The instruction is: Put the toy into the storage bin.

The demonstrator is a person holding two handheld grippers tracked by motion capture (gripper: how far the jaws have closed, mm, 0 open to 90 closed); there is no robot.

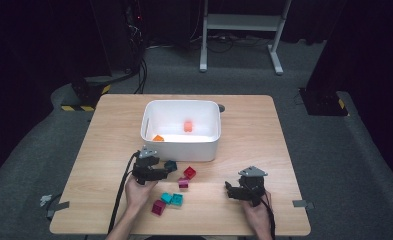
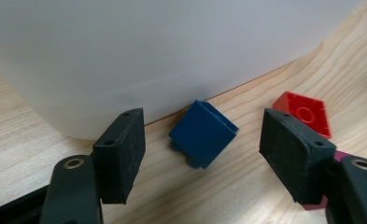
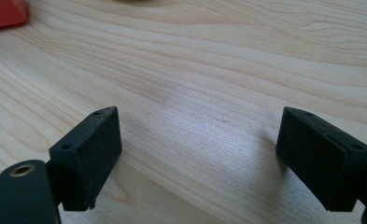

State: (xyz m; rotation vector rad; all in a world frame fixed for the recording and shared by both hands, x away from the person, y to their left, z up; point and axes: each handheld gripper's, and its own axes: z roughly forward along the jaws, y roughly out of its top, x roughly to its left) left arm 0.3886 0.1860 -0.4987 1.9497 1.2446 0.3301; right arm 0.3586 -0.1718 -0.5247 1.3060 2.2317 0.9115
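The left gripper (image 2: 202, 154) sits low at the centre of the left gripper view, jaws spread wide with nothing pinched, and the blue block (image 2: 203, 134) lies right between them, untouched by either pad. In the high view that same block (image 1: 170, 165) is just below the front wall of the white bin (image 1: 181, 148), a little left of centre. It looks like a small hard plastic building brick, so I'd judge it light and stiff, no give, and a bit slick on its smooth faces. It lies tilted, corner towards the jaws, so a squeeze across two flat opposite sides looks the safer hold; pinching the corners could spin it or flick it against the bin wall. A red block (image 2: 305, 113) sits close at the right of that view, near enough that the right-hand pad might nudge it. The right gripper (image 3: 197, 158) hovers over bare wooden table (image 3: 209, 70), jaws wide and empty.
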